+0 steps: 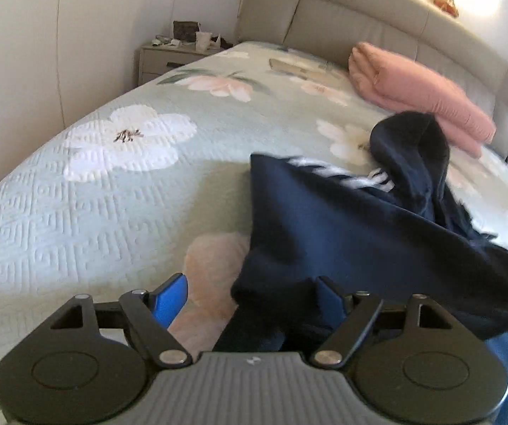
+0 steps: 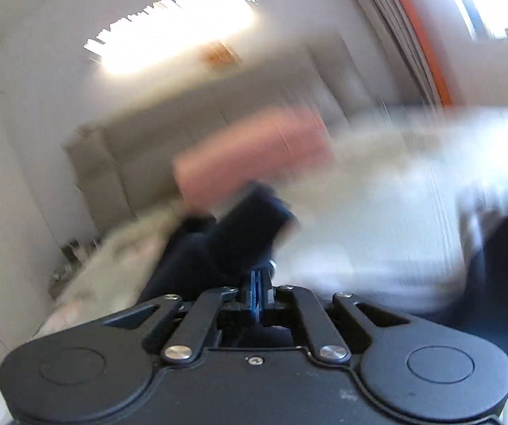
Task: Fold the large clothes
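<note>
My left gripper (image 1: 250,297) gapes wide around the navy garment (image 1: 353,233) edge; my right gripper (image 2: 258,283) pinches navy cloth, blurred.

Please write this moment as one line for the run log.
left gripper: open, navy garment draped over one finger | right gripper: shut on navy garment | bed: pink folded blanket near headboard

Left gripper (image 1: 250,297) black linkage arms, silver pivot screws, blue fingers (image 1: 169,299), ribbed grey housing, round black caps
</note>
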The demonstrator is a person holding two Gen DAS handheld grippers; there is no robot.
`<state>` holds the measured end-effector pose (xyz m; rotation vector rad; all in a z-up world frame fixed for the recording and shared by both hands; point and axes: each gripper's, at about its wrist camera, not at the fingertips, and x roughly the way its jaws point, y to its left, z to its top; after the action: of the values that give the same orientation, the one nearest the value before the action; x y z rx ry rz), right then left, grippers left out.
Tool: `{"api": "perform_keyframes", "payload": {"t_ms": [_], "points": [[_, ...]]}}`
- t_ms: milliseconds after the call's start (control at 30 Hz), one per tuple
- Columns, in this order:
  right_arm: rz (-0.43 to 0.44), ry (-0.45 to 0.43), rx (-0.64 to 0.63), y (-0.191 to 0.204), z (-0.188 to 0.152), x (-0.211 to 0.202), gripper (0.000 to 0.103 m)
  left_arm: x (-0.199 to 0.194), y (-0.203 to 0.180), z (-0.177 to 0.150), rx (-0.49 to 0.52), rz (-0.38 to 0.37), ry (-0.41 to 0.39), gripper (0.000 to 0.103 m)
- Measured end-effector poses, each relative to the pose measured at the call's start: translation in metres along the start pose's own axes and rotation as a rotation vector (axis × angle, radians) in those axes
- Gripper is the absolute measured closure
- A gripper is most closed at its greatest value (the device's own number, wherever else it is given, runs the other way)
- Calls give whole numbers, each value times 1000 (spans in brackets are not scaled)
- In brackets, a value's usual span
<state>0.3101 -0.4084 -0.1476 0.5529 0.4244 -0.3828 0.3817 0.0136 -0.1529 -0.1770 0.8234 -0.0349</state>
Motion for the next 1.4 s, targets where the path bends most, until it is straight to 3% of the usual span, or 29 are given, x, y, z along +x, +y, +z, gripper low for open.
{"api": "perform_keyframes", "payload": {"t_ms": [67, 100, 167, 233, 300, 367, 400, 500, 567, 667, 767, 867, 933, 1033, 1067, 1133, 1200, 1267, 1400], "points": [[-22, 119, 63, -28, -10, 16, 94, 3, -3, -6, 34, 25, 7, 23], [-11, 159, 109, -41, -14, 21, 97, 5, -4, -10, 52, 32, 8, 23], [64, 153, 212, -61, -18, 16, 95, 8, -5, -15, 58, 40, 7, 22], [108, 175, 286, -69, -15, 14, 85, 11, -2, -19, 44, 35, 6, 21], [157, 201, 321, -69, -7, 19, 55, 14, 0, -23, 40, 36, 0, 19], [197, 212, 355, -69, 2, 18, 32, 15, -3, -27, 68, 46, -17, 18], [207, 201, 379, -68, 5, 19, 26, 15, -6, -29, 93, 54, -25, 17], [193, 150, 433, -73, 14, 13, 20, 16, -13, -42, 161, 70, -81, 11], [186, 186, 395, -75, 21, 17, 20, 15, -10, -44, 139, 66, -93, 11], [180, 246, 318, -68, 27, 25, 18, 16, -11, -39, 132, 67, -69, 10], [222, 166, 423, -77, 32, 11, 18, 17, -8, -32, 118, 50, -38, 11], [228, 209, 425, -76, 31, 16, 12, 18, -7, -33, 129, 41, -38, 11], [224, 264, 369, -67, 25, 21, 12, 19, -9, -38, 150, 50, -58, 10], [178, 283, 350, -59, 18, 29, 12, 18, -10, -43, 152, 52, -81, 9], [171, 278, 354, -58, 17, 31, 16, 18, -9, -43, 150, 50, -82, 9], [111, 246, 304, -47, 19, 30, 88, 18, -9, -44, 152, 46, -88, 8], [79, 183, 212, -28, 28, 21, 90, 18, -7, -46, 158, 37, -98, 8], [108, 97, 123, -5, 43, 8, 91, 17, -4, -48, 155, 25, -104, 7], [304, -118, 158, 7, 67, -24, 93, 15, -1, -54, 161, -3, -132, 2]]}}
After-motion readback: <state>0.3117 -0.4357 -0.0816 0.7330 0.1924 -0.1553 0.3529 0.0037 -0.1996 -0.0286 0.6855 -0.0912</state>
